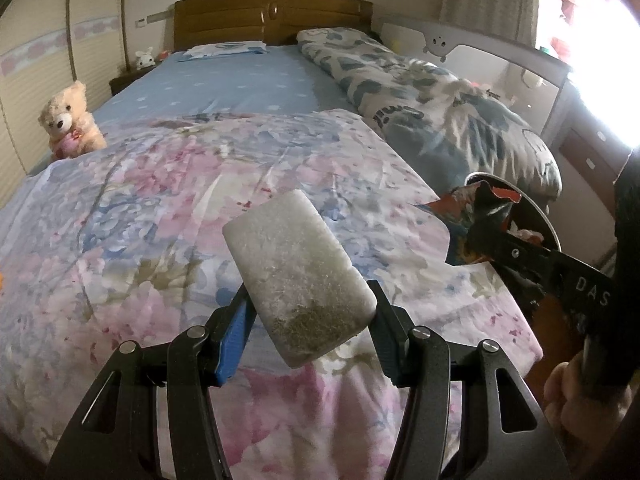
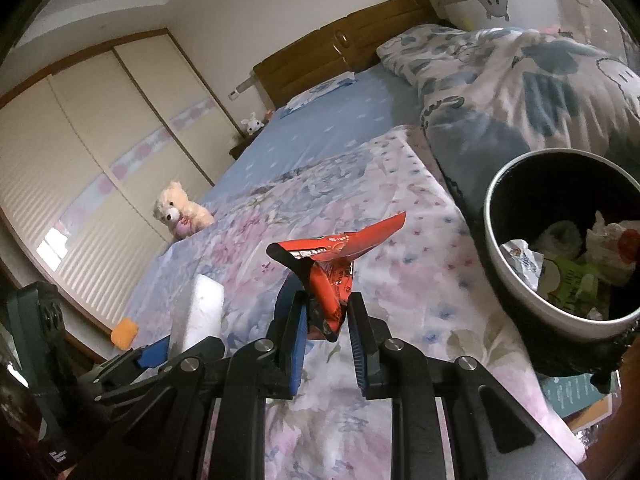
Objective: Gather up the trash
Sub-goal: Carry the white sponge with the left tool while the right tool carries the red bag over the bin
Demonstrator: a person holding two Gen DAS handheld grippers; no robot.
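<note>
My left gripper [image 1: 312, 320] is shut on a white foam block [image 1: 298, 276], dirty at its near end, held above the floral bedspread [image 1: 160, 208]. The block also shows in the right wrist view [image 2: 202, 308]. My right gripper [image 2: 326, 320] is shut on a crumpled red snack wrapper [image 2: 332, 268], held above the bed to the left of the bin. The wrapper also shows in the left wrist view [image 1: 470, 220], next to the bin rim. The round bin [image 2: 516, 280], black inside, stands at the bed's right edge and holds several pieces of trash.
A teddy bear [image 1: 70, 120] sits at the bed's left side. A rolled patterned quilt [image 1: 420, 108] lies along the right. An orange piece [image 2: 125, 332] lies at the bedspread's left edge. A wooden headboard [image 1: 272, 20] and wardrobe doors [image 2: 80, 152] stand behind.
</note>
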